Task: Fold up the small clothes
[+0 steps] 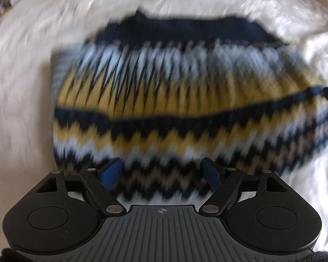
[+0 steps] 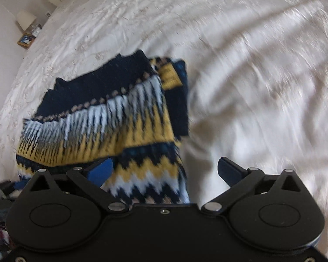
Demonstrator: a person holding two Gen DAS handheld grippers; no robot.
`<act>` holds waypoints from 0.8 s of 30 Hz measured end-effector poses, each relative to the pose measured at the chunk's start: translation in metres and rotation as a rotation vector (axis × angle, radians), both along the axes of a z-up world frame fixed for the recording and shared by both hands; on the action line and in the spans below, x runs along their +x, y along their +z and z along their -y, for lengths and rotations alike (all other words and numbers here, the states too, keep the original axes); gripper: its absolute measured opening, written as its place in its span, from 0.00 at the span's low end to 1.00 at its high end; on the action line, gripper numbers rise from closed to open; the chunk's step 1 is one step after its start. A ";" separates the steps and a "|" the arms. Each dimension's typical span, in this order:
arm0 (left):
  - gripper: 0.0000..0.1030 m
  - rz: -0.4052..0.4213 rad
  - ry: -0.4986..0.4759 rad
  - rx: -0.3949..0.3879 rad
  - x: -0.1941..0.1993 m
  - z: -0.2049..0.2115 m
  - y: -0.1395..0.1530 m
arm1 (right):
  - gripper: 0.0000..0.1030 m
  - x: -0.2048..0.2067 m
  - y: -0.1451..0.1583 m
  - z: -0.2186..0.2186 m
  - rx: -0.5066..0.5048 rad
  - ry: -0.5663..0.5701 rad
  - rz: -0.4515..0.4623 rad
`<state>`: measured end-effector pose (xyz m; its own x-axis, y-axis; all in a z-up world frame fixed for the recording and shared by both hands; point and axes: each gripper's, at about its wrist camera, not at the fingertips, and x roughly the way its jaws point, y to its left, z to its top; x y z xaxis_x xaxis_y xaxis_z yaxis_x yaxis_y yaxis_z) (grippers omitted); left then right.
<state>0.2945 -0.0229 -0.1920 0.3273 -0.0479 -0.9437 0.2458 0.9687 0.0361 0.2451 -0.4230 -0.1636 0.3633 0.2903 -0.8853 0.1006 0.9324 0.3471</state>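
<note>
Fingers (image 1: 112, 172) of both grippers spread wide, gripping nothing; folded sweater (image 1: 164, 100) beyond them.

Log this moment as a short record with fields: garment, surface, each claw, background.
garment: knitted zigzag sweater in navy, yellow and white, lying folded over itself
surface: white bedcover, wrinkled
left claw: open, above the sweater's near edge, nothing gripped
right claw: open wide, over the sweater's right edge, nothing gripped
background: bedside table beside the bed
image quality: motion blur in both views
</note>
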 end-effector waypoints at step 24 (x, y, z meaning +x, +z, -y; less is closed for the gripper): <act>0.84 0.054 0.265 0.032 -0.001 -0.090 0.024 | 0.99 -0.026 -0.022 0.016 -0.053 0.057 -0.078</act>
<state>0.2940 0.0674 -0.1676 0.3745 0.0753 -0.9242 -0.0194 0.9971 0.0734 0.2194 -0.4385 -0.1852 0.2771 0.2601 -0.9250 0.0720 0.9543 0.2899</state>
